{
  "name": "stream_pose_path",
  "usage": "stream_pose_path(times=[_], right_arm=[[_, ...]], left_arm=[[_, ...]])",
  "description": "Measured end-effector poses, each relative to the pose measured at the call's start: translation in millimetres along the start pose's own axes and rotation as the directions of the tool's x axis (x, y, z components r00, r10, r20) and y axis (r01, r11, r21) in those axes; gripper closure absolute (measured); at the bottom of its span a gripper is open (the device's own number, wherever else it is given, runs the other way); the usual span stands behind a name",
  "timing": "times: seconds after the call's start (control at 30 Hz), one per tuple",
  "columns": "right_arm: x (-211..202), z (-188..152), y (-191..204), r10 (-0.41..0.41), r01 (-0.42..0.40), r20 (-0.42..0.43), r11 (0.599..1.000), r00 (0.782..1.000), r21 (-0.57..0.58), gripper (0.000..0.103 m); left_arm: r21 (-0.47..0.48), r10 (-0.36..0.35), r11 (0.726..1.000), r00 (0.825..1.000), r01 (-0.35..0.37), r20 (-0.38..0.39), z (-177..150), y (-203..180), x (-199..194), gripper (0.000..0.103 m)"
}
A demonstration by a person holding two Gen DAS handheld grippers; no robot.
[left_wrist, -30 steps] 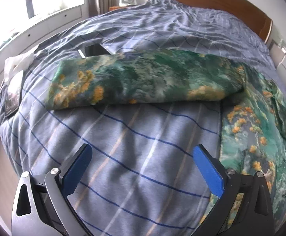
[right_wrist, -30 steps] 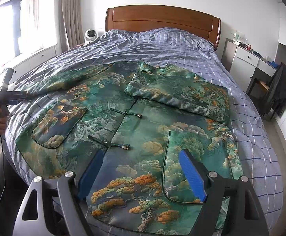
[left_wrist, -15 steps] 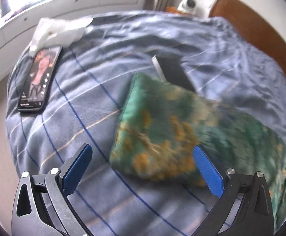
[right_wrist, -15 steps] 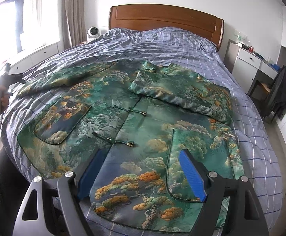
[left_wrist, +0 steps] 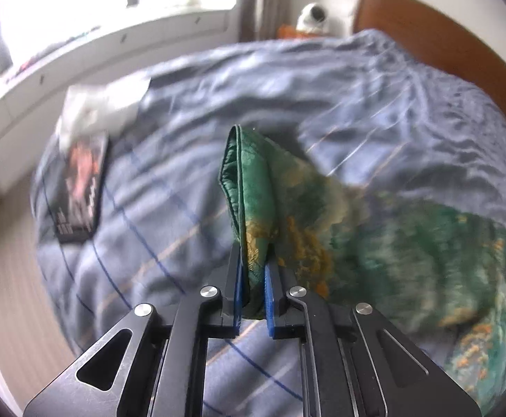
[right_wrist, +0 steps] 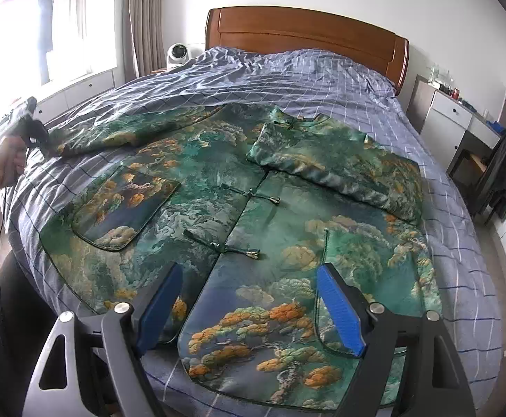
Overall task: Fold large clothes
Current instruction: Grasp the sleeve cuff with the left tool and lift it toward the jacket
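Between my left gripper's (left_wrist: 253, 288) blue pads, low in the middle of the left wrist view, the cuff end of the jacket's sleeve (left_wrist: 249, 187) is pinched; my jaws have just been closing and now clamp on that green brocade, which stands up out of them in a folded ridge. Beyond it, blurred, a phone (left_wrist: 81, 191) lies at the left of the frame on the blue checked bedspread (left_wrist: 374, 104), with something white (left_wrist: 103, 104) just above it. Over in the right wrist view, the jacket (right_wrist: 253, 215) lies spread flat across the bed, front up, its knot fastenings down the middle and a patch pocket (right_wrist: 124, 205) at centre left. One sleeve is folded across the chest at the upper right of the garment; the other stretches toward the left edge, where my left hand (right_wrist: 4, 166) grips its tool. My right gripper (right_wrist: 249, 309) hangs at the bottom of the frame above the hem, jaws spread wide with nothing between them.
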State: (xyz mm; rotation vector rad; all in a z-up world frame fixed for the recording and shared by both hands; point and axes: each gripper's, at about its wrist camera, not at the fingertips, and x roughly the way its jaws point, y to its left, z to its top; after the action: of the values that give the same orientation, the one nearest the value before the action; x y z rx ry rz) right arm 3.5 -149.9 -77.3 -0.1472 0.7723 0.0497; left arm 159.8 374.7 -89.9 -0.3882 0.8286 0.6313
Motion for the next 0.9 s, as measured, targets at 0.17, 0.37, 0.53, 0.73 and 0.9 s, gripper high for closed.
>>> stream_pose_path(times=[0.17,0.37,0.53,0.73,0.9], right_arm=[[-0.9,-1.7,0.6,0.012,-0.012,0.009,1.000,1.000,0.013,0.021],[-6.0,-2.6,-2.5,0.012,-0.013,0.027,0.999,1.000,0.032,0.021],[-11.6,-4.6,-8.5,-0.002,0.000,0.038,0.999,0.999,0.053,0.021],[-18.8,-10.5,-20.5,-0.025,0.022,0.045,0.996,0.999,0.084,0.021],[-16.6,-15.8,-32.5,-0.038,0.034,0.028,0.992,0.999,0.118,0.021]], left_arm=[[0.158,-0.103,0.984,0.985,0.080,0.142,10.2,-53.3,-79.6,0.095],[0.389,-0.309,0.894,0.935,0.223,0.174,-20.4,-154.0,-148.5,0.097],[0.557,-0.405,0.785,0.905,0.271,0.130,-72.9,-239.5,-165.7,0.097],[0.653,-0.417,0.691,0.909,0.308,0.012,-144.5,-309.6,-139.8,0.097],[0.694,-0.442,0.611,0.891,0.381,-0.100,-204.7,-345.5,-129.9,0.049]])
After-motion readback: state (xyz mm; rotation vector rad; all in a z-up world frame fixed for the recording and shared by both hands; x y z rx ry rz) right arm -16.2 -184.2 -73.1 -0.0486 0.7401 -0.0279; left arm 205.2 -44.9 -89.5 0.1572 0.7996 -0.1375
